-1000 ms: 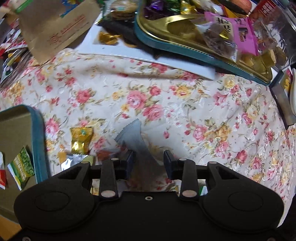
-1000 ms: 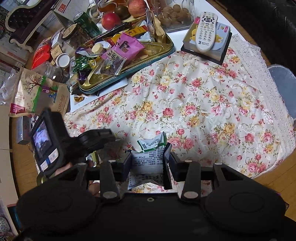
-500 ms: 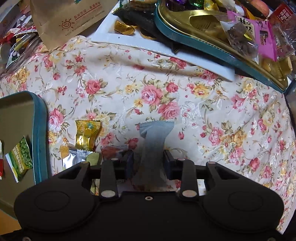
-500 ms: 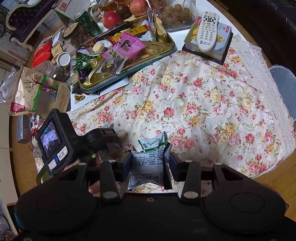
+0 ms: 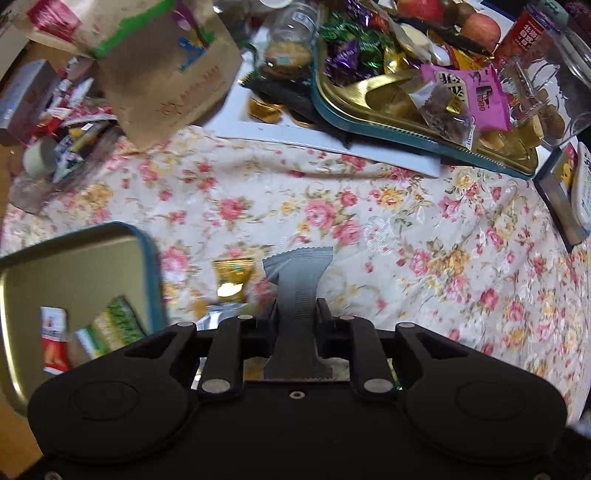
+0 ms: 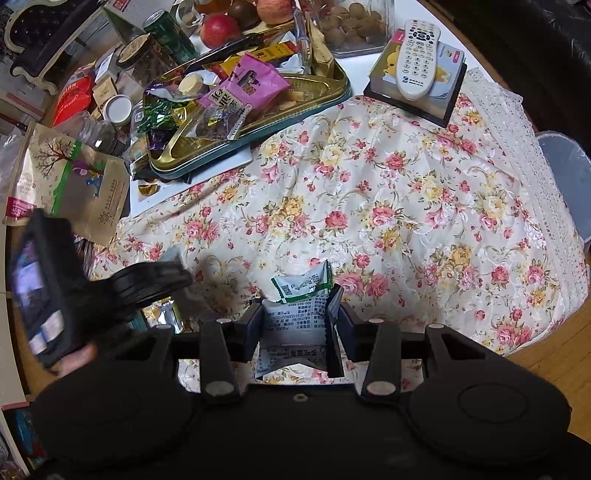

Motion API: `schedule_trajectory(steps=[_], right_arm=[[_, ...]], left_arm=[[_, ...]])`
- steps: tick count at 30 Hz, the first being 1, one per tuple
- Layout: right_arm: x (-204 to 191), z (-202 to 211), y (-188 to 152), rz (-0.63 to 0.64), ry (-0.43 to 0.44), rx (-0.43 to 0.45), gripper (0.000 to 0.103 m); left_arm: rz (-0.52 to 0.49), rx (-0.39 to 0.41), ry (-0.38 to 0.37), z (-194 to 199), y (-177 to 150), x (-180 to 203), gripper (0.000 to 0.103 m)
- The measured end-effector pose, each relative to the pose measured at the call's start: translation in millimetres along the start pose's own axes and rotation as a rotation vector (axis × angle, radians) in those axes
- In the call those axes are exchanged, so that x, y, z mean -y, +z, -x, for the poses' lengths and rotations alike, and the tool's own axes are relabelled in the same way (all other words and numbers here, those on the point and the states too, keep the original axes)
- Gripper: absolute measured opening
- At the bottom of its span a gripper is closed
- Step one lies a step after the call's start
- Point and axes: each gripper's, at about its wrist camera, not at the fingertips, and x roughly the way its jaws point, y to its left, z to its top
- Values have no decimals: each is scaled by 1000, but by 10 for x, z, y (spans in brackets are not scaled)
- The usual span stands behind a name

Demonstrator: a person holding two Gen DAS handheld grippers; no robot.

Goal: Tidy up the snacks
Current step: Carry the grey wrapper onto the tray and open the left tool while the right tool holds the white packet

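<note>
My left gripper (image 5: 297,310) points down over the floral cloth. Its jaws are closing, and they pinch a grey snack packet (image 5: 299,266) that stands upright between them. Just left of it a gold candy (image 5: 232,275) and a silver packet (image 5: 218,317) lie on the cloth. A teal-rimmed gold tin lid (image 5: 151,258) at the lower left holds a red-and-white packet (image 5: 53,339) and a green one (image 5: 114,328). My right gripper (image 6: 297,310) is shut on a white packet with a green end (image 6: 297,321). The left tool's camera housing (image 6: 40,288) shows to its left.
A teal-rimmed gold tray (image 5: 388,129) piled with sweets and a pink bag (image 5: 469,92) sits at the back on a white board. A brown paper bag (image 5: 162,74) lies at the back left. A remote (image 6: 417,55) rests on a book at the right. Apples (image 6: 218,27) and jars crowd the far edge.
The left jaws closed onto the grey packet and the left gripper rose, lifting it off the cloth. The right gripper and its packet stayed put.
</note>
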Motion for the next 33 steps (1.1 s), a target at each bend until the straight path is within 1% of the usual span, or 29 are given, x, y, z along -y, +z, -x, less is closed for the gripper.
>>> schedule_trajectory(steps=[5,9,13,17,22,27,30,33], right_arm=[[-171,-117,-64,45,-23,-14,45],[-367,-265,-123,90,-60,-28,45],[-609,-402,-200,141,-75,-50,45],[-859,-476,-271,202,-63,-51,45],[-1170,-569,-370,274,-48,-50,45],[-1434,-683,-459,321,-56,-49,45],[-1593,-716,-530,347,-49,-50,45],[-1764,-725,-608,387,-36,-48,45]], left_arm=[[-22,30,-6,277,-128,-450,26],[-52,16,19,386,-244,-802,26],[-54,36,53,424,-363,-1163,26],[-15,66,79,470,-408,-1530,26],[69,67,53,507,-402,-1974,27],[119,78,59,529,-447,-2264,27],[131,61,59,485,-466,-2380,28],[157,46,39,455,-472,-2495,28]])
